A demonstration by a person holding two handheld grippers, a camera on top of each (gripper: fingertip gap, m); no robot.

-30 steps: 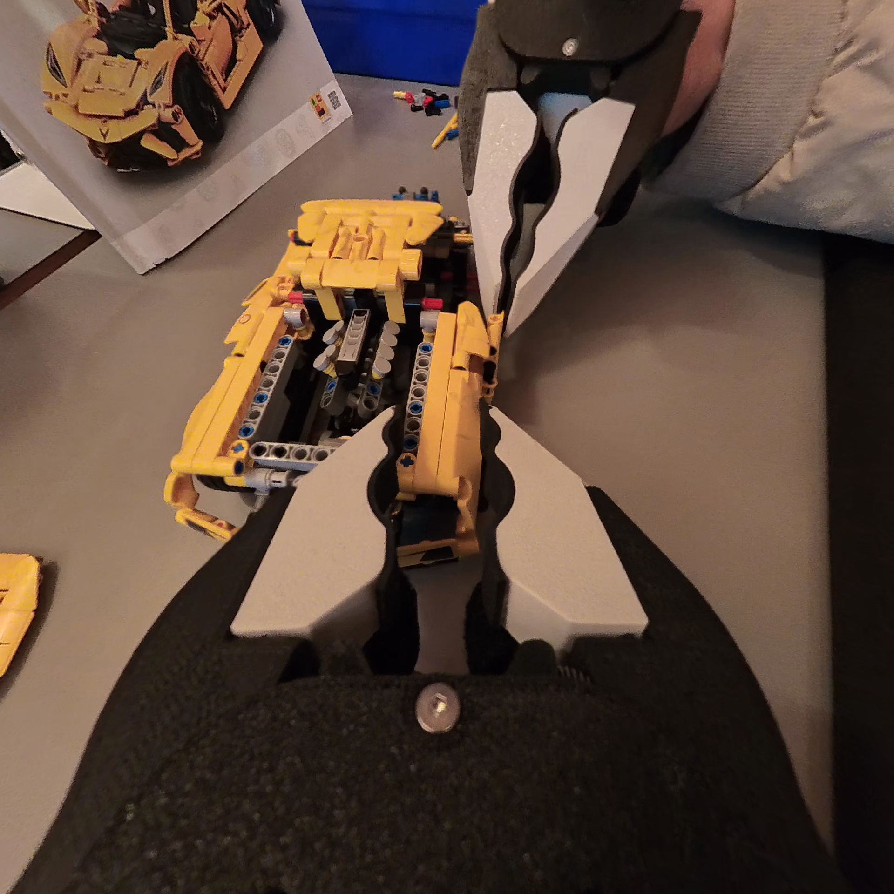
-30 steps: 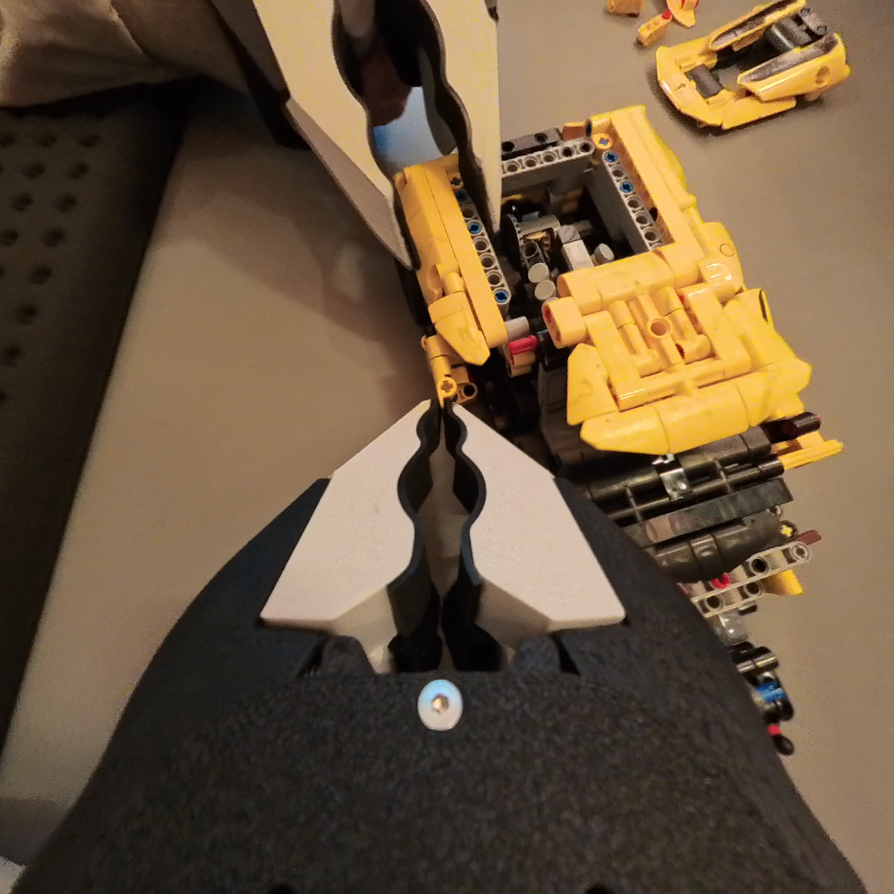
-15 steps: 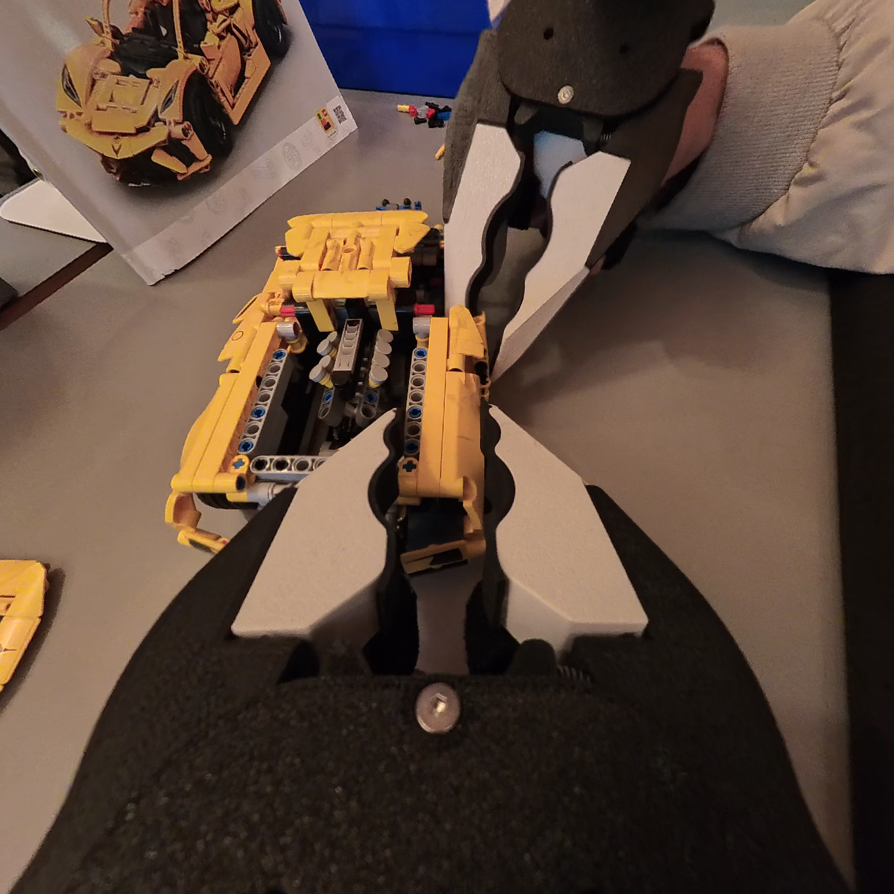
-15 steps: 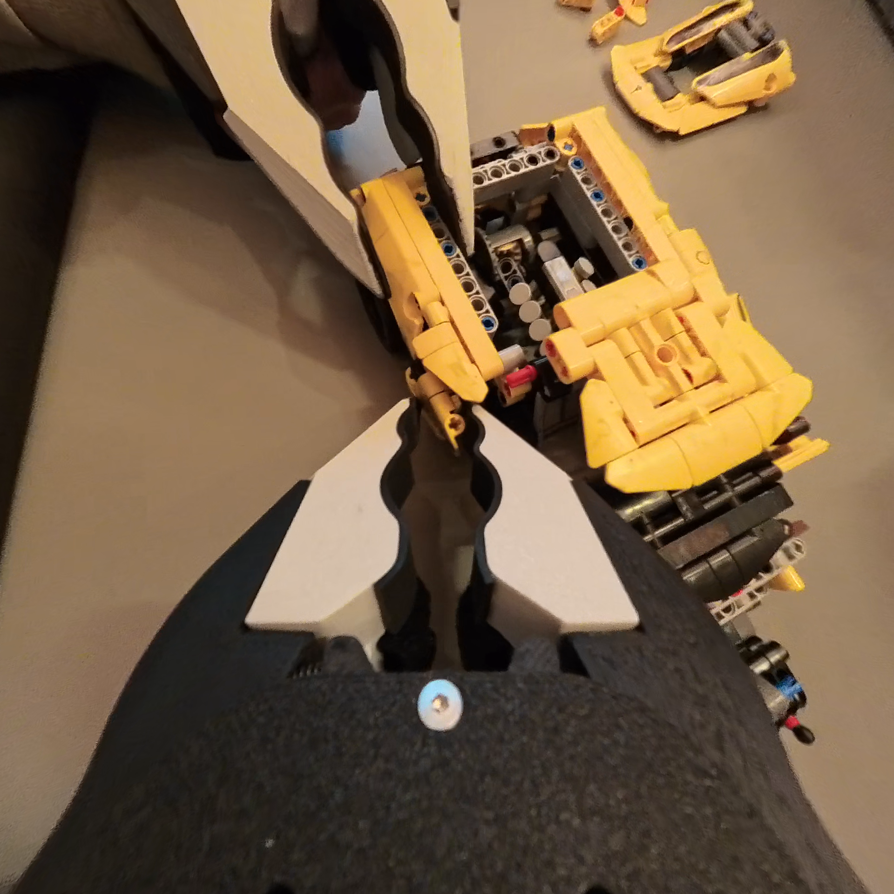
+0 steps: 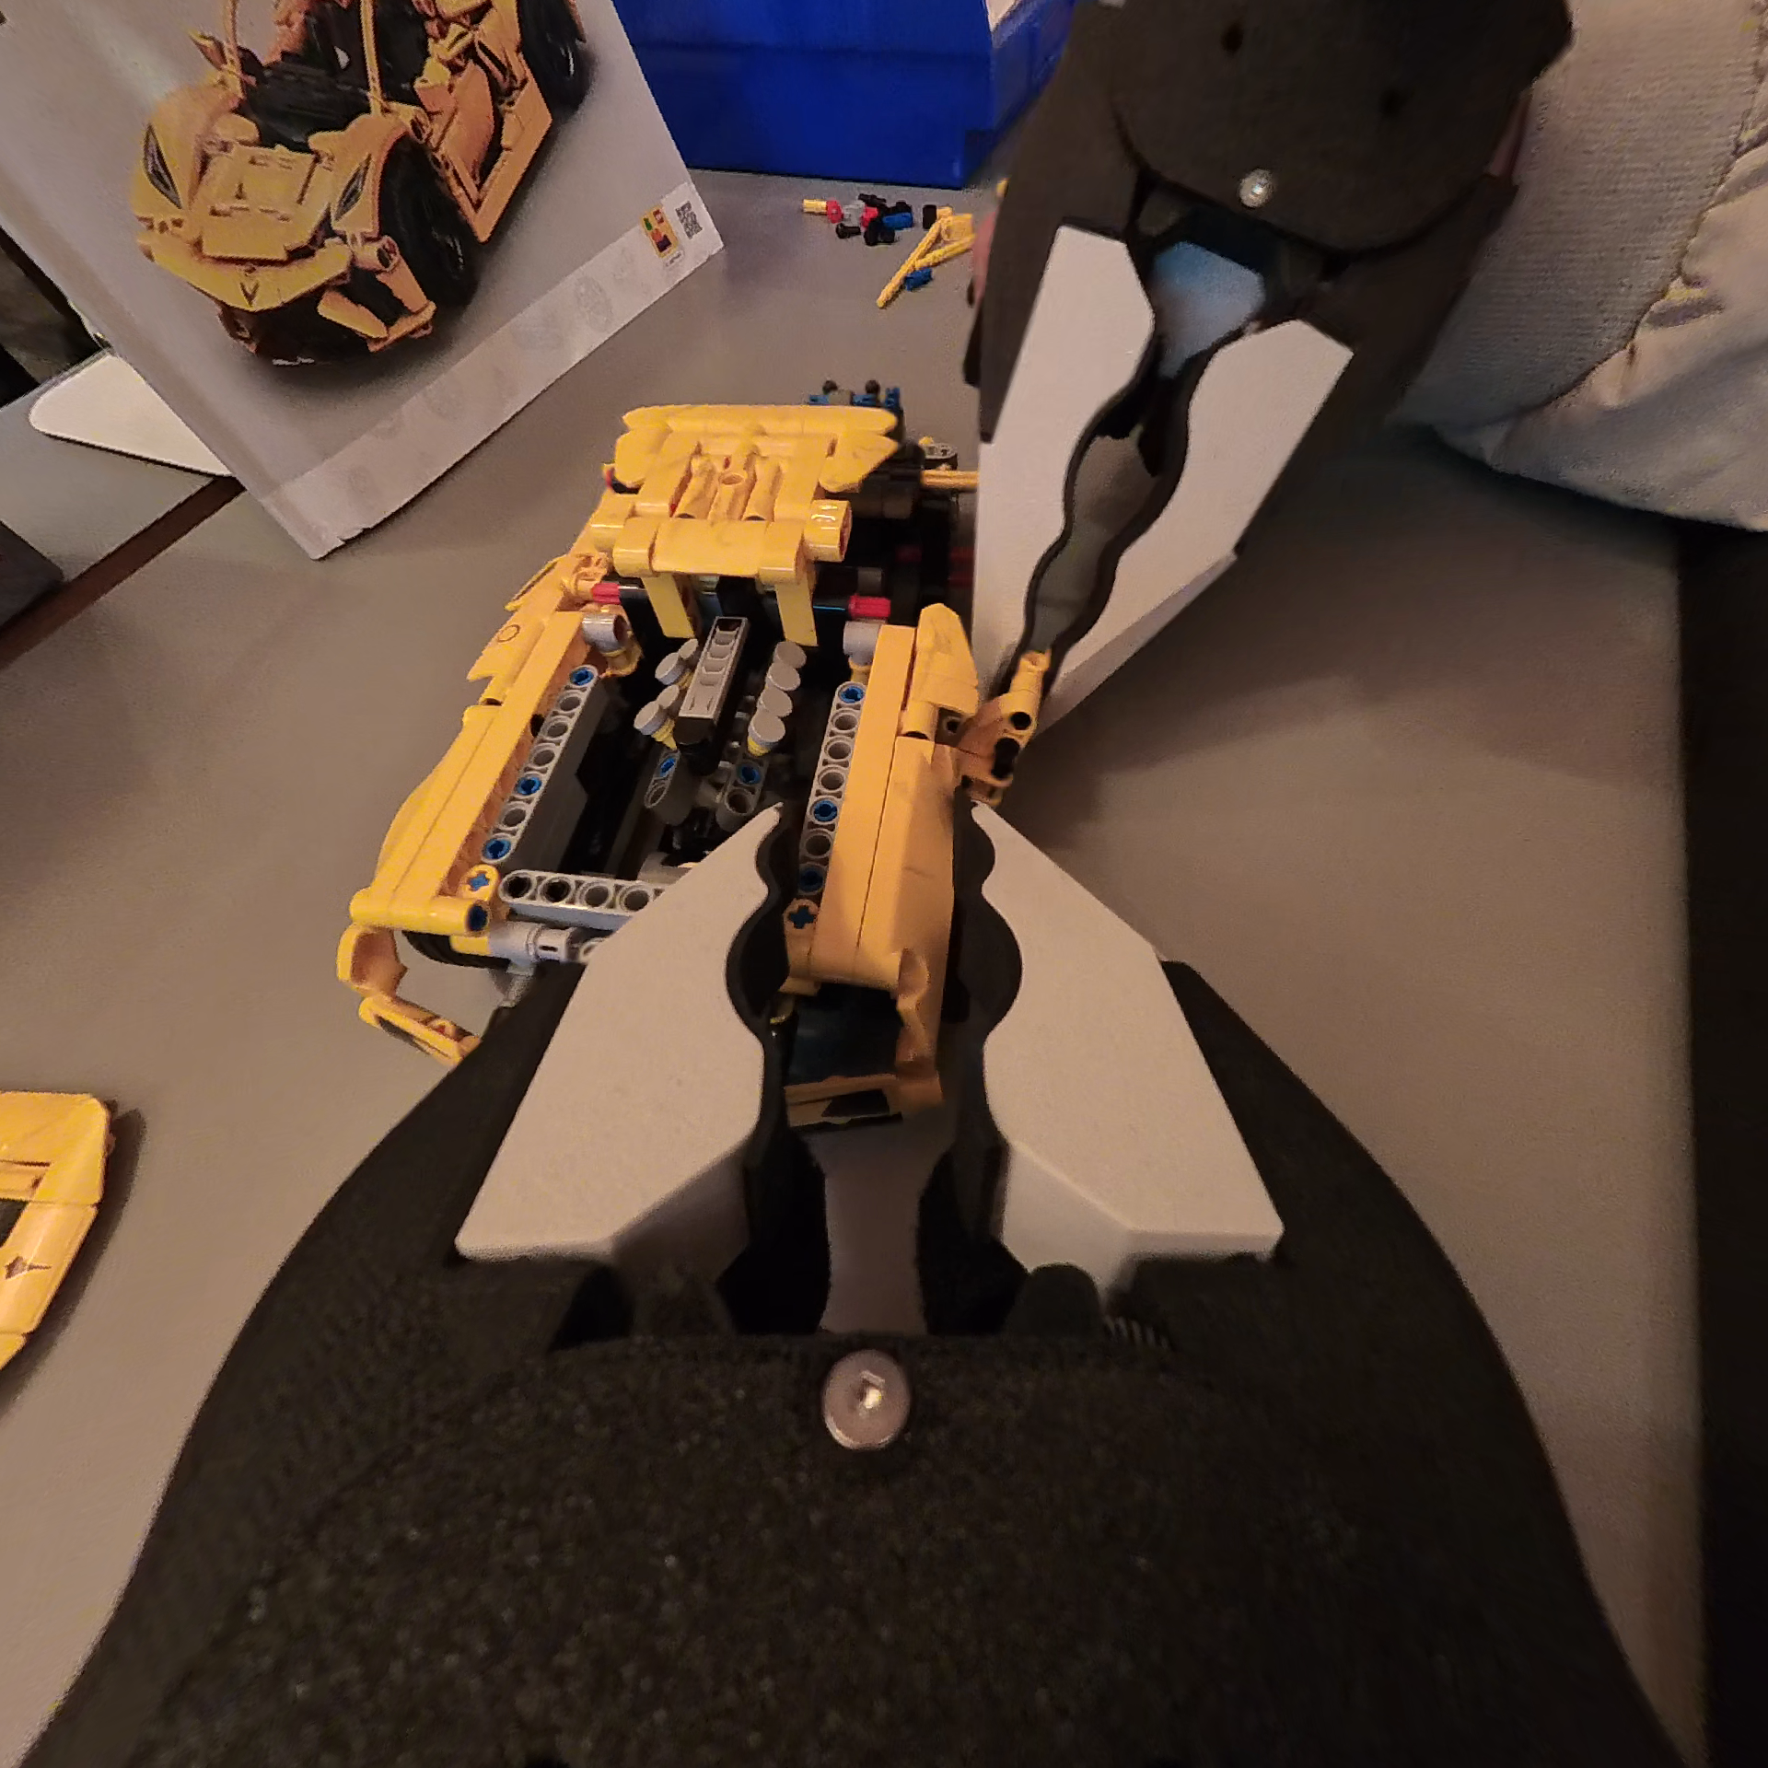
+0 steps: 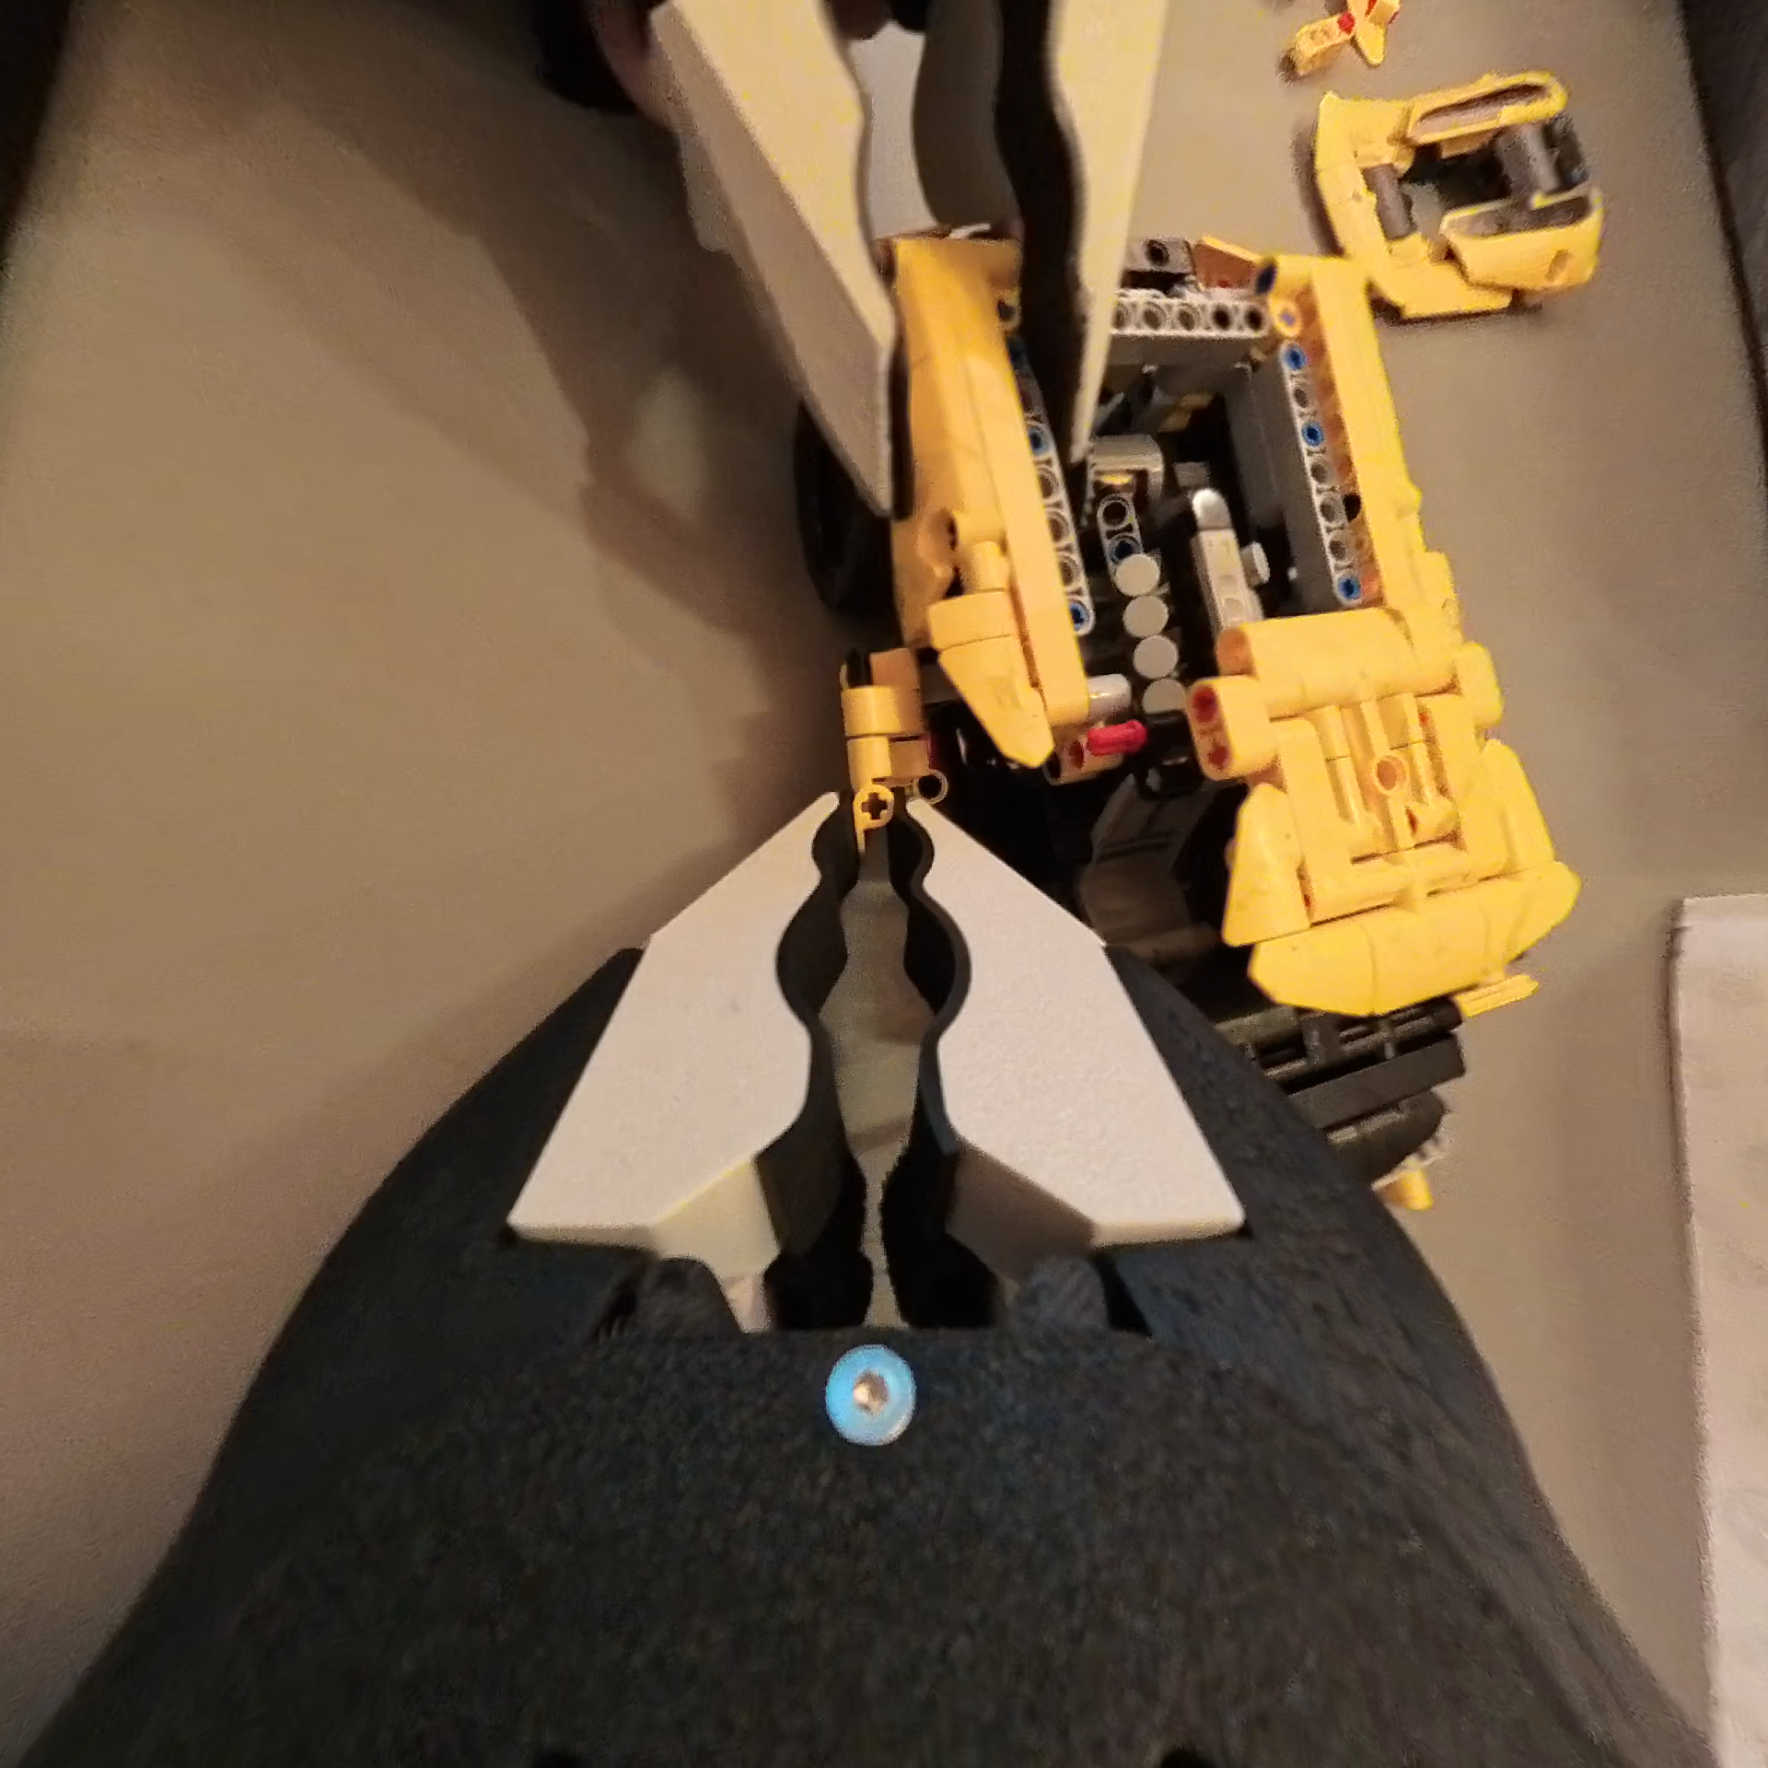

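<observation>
Grey tabletop [image 5: 1339,861], dim warm light. Left gripper [image 5: 875,823]: fingers part-way apart, clamped across the yellow side panel [image 5: 890,861] of a partly built yellow brick car [image 5: 727,536] that stands mid-table with its grey engine bay uncovered. Right gripper [image 6: 875,808]: fingers narrowed almost together, tips pinching a small yellow connector piece [image 6: 872,806] that juts from the same side of the car; in the left wrist view this gripper [image 5: 1038,670] comes down from above, with a pale padded sleeve [image 5: 1626,287] behind it. Around: printed booklet [image 5: 383,239] showing a yellow car, propped at the far left; blue bin [image 5: 813,86] behind; scatter of small loose pieces [image 5: 890,225]; separate yellow sub-assembly [image 6: 1454,201] beyond the car; another yellow panel [image 5: 43,1205] at the left edge.
</observation>
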